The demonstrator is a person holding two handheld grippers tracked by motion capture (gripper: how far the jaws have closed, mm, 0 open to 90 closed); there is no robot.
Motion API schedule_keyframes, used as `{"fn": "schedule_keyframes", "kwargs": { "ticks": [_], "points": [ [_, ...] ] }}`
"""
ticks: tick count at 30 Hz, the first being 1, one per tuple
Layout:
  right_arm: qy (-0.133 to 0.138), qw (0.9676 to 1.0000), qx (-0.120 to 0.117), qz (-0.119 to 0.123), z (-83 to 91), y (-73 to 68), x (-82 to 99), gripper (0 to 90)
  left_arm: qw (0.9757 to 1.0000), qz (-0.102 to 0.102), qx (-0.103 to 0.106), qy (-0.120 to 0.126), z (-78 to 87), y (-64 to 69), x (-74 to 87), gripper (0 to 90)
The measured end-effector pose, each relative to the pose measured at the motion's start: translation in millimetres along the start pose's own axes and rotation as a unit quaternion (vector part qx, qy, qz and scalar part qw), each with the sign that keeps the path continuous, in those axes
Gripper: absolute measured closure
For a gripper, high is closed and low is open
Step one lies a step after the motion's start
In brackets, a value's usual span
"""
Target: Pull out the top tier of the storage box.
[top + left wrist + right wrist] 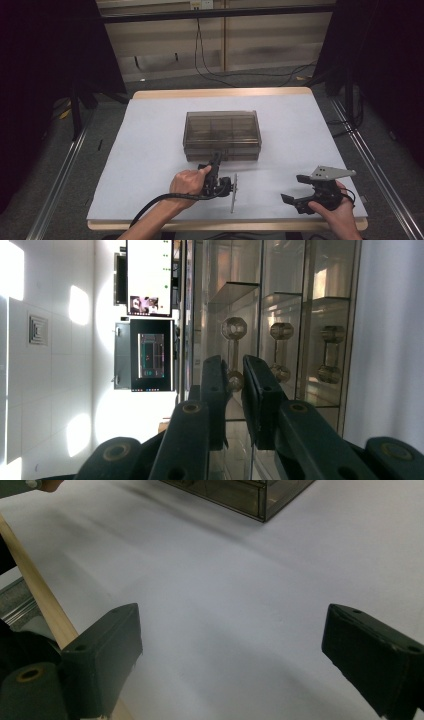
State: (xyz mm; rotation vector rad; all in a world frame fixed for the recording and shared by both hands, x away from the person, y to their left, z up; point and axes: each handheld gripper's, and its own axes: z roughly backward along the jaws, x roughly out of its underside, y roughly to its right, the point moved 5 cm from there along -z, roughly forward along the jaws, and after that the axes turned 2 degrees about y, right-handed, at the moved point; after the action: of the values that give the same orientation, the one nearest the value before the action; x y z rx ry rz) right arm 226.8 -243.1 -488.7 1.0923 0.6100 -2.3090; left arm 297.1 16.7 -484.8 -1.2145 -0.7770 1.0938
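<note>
A smoky clear plastic box (222, 132) with drawers stands mid-table on a white sheet (150, 140). My left gripper (216, 157) lies turned on its side at the box's front. In the left gripper view its jaws (234, 365) stand close together with the leftmost dumbbell-shaped drawer handle (233, 347) between them, apparently gripped at its near knob. Two more such handles (281, 352) sit beside it. My right gripper (291, 188) rests at the front right, wide open over bare sheet (230, 625), with nothing between its jaws. A corner of the box (240, 492) lies far ahead of it.
The table's wooden edge (220, 92) frames the sheet. Cables (210, 70) run across the floor behind the table. Metal rails (65, 165) flank both sides. Dark curtains hang left and right. Monitors (149, 355) show sideways past the box.
</note>
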Motion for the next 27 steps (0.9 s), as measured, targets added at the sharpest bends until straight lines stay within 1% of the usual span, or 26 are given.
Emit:
{"fn": "schedule_keyframes", "kwargs": {
  "ticks": [1, 2, 3, 8, 9, 10, 11, 13, 15, 16, 17, 18, 19, 20, 21, 22, 24, 25, 26, 27],
  "points": [
    [0.000, 1.0000, 0.000, -0.001, 0.0, 0.0, 0.0, 9.3, 1.0000, -0.007, -0.005, 0.003, 0.4, -1.1, -0.8, 80.7],
    [0.000, 1.0000, 0.000, 0.001, 0.1, 0.2, 0.1, 9.3, 1.0000, -0.002, 0.000, 0.001, 1.3, 1.1, -0.3, 80.7],
    [0.000, 1.0000, 0.000, -0.001, 0.0, 0.0, 0.0, 9.3, 1.0000, -0.005, -0.002, 0.001, 1.8, 0.5, -0.4, 80.7],
    [-0.001, 1.0000, -0.001, 0.000, 0.4, 0.0, 0.2, 9.3, 1.0000, -0.005, 0.000, 0.003, 4.0, 0.6, -0.2, 80.7],
    [-0.001, 1.0000, -0.001, 0.000, 0.4, -0.1, 0.3, 9.3, 0.9999, -0.010, 0.000, 0.002, 4.3, -0.4, -0.5, 80.7],
    [-0.001, 1.0000, -0.001, 0.001, 0.3, 0.0, 0.3, 9.3, 1.0000, -0.010, 0.000, 0.002, 4.5, -0.3, -0.6, 80.7],
    [-0.001, 1.0000, -0.001, 0.001, 0.3, 0.0, 0.3, 9.3, 1.0000, -0.003, 0.000, 0.004, 4.6, 0.8, -0.4, 80.7],
    [-0.001, 1.0000, -0.001, 0.001, 0.4, 0.0, 0.3, 9.3, 1.0000, -0.005, 0.002, 0.004, 5.1, -0.6, -0.2, 80.6],
    [-0.001, 1.0000, -0.001, 0.001, 0.3, 0.2, 0.3, 9.3, 0.9998, 0.015, 0.009, 0.006, 5.2, -0.1, 0.4, 80.5],
    [-0.001, 1.0000, -0.001, 0.001, 0.3, 0.2, 0.2, 9.3, 0.9998, 0.013, 0.012, 0.008, 5.2, -2.3, 0.4, 80.3],
    [-0.001, 1.0000, -0.001, 0.001, 0.3, 0.2, 0.3, 9.3, 0.9996, 0.023, 0.013, 0.009, 5.5, -2.0, 0.9, 80.1],
    [-0.001, 1.0000, -0.001, 0.002, 0.2, 0.2, 0.2, 9.3, 0.9993, 0.029, 0.017, 0.015, 5.0, -3.1, 0.9, 80.0],
    [0.000, 1.0000, 0.000, 0.001, 0.0, 0.2, 0.2, 9.3, 0.9991, 0.032, 0.022, 0.015, 5.9, -3.6, 1.6, 79.4],
    [-0.001, 1.0000, -0.001, 0.001, 0.1, 0.1, 0.1, 9.3, 0.9987, 0.041, 0.025, 0.019, 6.4, -3.6, 1.7, 78.5],
    [-0.001, 1.0000, 0.000, 0.001, 0.1, 0.2, 0.2, 9.3, 0.9986, 0.039, 0.026, 0.023, 7.2, -5.5, 1.3, 78.5],
    [-0.001, 1.0000, 0.000, 0.000, 0.0, 0.2, 0.1, 9.3, 0.9979, 0.051, 0.032, 0.025, 8.0, -5.8, 1.3, 78.1],
    [-0.001, 1.0000, 0.000, 0.000, 0.0, 0.3, 0.1, 9.3, 0.9961, 0.071, 0.043, 0.030, 9.3, -7.8, 0.9, 74.3],
    [0.000, 1.0000, 0.000, 0.000, -0.2, 0.2, 0.1, 9.3, 0.9945, 0.085, 0.051, 0.034, 9.8, -9.0, 0.8, 71.2],
    [-0.001, 1.0000, 0.000, 0.000, 0.0, 0.2, 0.1, 9.3, 0.9924, 0.101, 0.059, 0.039, 10.6, -11.0, 0.7, 67.9],
    [-0.001, 1.0000, 0.000, 0.000, 0.0, 0.2, 0.1, 9.3, 0.9899, 0.114, 0.073, 0.043, 11.2, -13.5, 0.8, 65.5]
  ]
}}
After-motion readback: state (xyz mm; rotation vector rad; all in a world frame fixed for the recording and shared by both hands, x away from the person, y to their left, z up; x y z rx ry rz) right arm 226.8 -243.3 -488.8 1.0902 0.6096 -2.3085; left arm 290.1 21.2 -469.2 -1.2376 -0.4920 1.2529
